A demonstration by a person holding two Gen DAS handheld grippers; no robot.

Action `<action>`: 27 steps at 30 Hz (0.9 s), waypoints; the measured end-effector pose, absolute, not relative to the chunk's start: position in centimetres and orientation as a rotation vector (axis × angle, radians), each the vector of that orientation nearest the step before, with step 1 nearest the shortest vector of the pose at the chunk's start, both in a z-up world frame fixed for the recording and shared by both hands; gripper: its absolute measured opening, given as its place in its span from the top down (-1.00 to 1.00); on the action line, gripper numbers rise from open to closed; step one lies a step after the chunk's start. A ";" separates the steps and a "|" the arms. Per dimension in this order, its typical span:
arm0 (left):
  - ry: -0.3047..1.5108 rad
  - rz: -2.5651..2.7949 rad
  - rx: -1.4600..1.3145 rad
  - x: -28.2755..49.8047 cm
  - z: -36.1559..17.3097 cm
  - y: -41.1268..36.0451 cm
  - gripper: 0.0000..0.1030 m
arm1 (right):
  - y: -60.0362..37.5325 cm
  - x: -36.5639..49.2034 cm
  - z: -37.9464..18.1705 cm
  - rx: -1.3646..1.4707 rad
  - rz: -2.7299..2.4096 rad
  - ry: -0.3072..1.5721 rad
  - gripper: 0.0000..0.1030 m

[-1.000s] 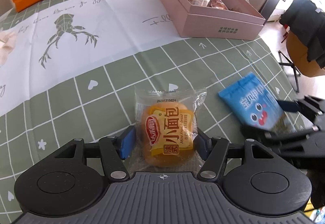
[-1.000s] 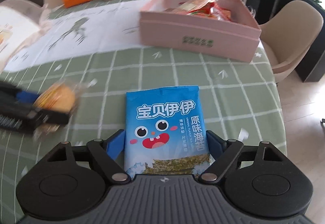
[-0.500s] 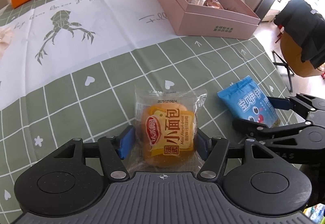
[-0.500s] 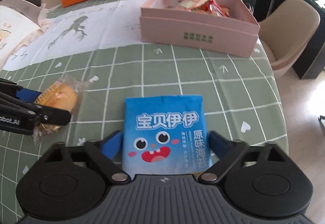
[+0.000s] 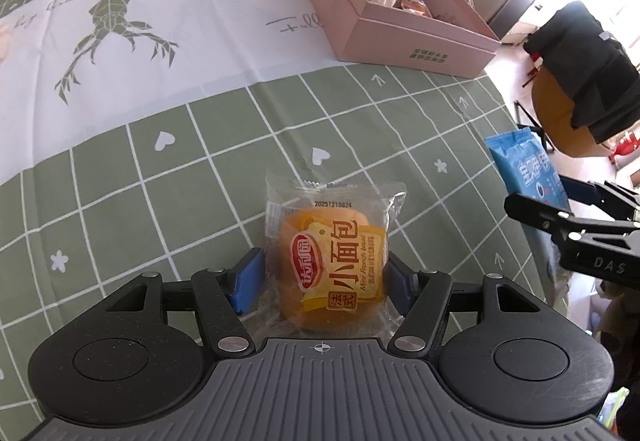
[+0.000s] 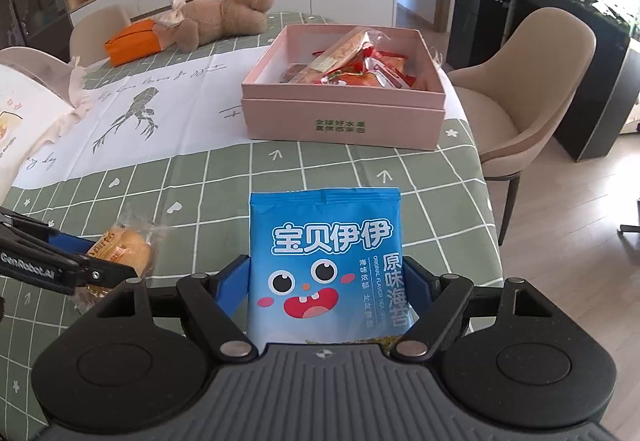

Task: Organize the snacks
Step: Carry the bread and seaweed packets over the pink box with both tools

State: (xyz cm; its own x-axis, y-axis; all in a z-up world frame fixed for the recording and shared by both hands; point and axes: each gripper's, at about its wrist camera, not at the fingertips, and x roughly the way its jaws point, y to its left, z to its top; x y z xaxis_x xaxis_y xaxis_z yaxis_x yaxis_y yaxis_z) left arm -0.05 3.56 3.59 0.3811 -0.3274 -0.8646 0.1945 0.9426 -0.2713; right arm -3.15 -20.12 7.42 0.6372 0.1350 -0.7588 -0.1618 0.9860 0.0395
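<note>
The right gripper (image 6: 327, 287), fingers just narrowed onto the blue seaweed packet (image 6: 326, 269), has lifted it off the counter (image 6: 320, 169) toward the pink box (image 6: 344, 117) ahead, while the left gripper (image 5: 326, 277) clasps the bread packet (image 5: 332, 261).

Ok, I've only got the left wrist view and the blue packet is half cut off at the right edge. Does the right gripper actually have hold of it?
Observer: Yes. In the right wrist view the blue seaweed packet stands between the pads of the right gripper. The pads press on its two side edges, and the jaws have just been closing.
Operator: And is there room left in the pink box?
Observer: Seen from that side, the pink box has red-wrapped snacks piled in the middle and to the right. Bare floor shows along its left side.
</note>
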 end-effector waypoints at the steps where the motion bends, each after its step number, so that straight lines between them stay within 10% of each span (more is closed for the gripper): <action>1: 1.129 -0.327 -0.128 -0.1 3.6 3.4 -0.28 | -20.1 -3.2 7.2 -0.038 0.163 0.867 -0.54; 12: 0.782 -0.463 -0.189 -0.7 13.4 3.0 -0.12 | -21.9 -4.4 9.3 0.025 0.143 0.820 -0.53; 20: 0.518 -0.560 -0.168 8.8 24.6 -0.1 -0.13 | -25.3 2.6 25.4 0.074 0.173 0.490 -0.54; 27: 0.797 -0.511 -0.253 21.5 14.8 -1.9 -0.06 | -23.6 15.6 26.2 0.185 0.197 0.598 -0.74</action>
State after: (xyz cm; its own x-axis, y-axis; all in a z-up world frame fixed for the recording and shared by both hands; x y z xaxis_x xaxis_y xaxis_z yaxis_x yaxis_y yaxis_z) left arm 21.49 -1.87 14.83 0.5865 -0.5260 -0.6159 0.3401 0.8501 -0.4021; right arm 15.61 -23.65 26.22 0.8091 0.2360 -0.5381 -0.1295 0.9649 0.2286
